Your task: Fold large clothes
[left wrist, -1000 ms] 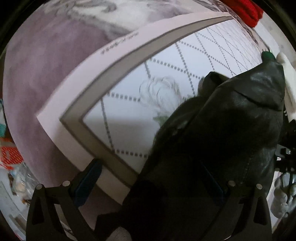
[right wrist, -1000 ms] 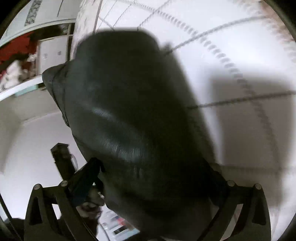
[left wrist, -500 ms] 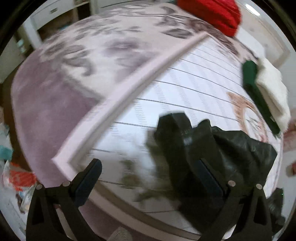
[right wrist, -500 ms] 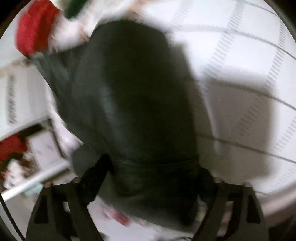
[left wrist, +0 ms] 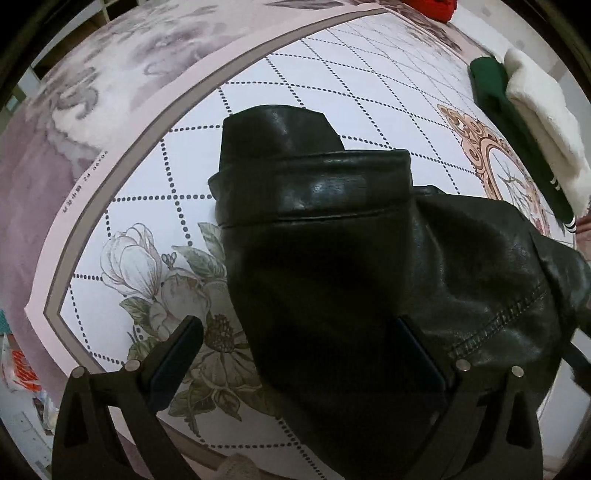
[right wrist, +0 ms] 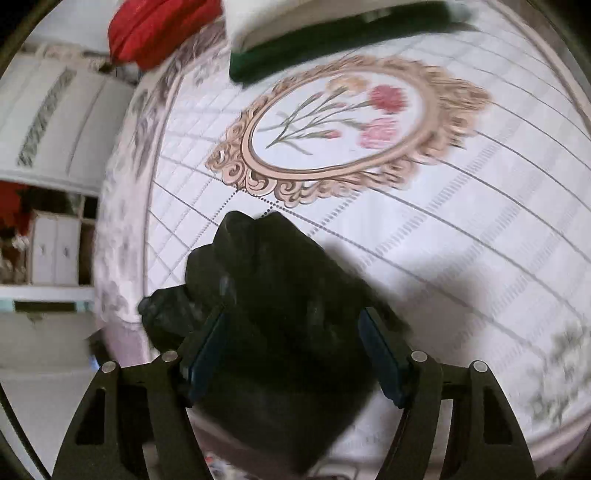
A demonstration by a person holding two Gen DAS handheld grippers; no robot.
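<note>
A black leather jacket lies bunched on a white patterned mat. In the left wrist view my left gripper is over its near part, jaws wide apart, with the leather lying between and over them; a cuff or hem band faces up. In the right wrist view the jacket is a dark crumpled heap between the fingers of my right gripper, whose jaws are also apart around it. Whether either gripper pinches the leather is hidden.
The mat covers a purple floral bedspread. A folded green garment and a white one lie at the mat's far side, a red one beyond. An oval flower print marks the mat's middle. White cabinets stand beside the bed.
Both grippers have swung with the jacket across the mat. The jacket has come down from hanging in front of the cameras to lying bunched on the mat.
</note>
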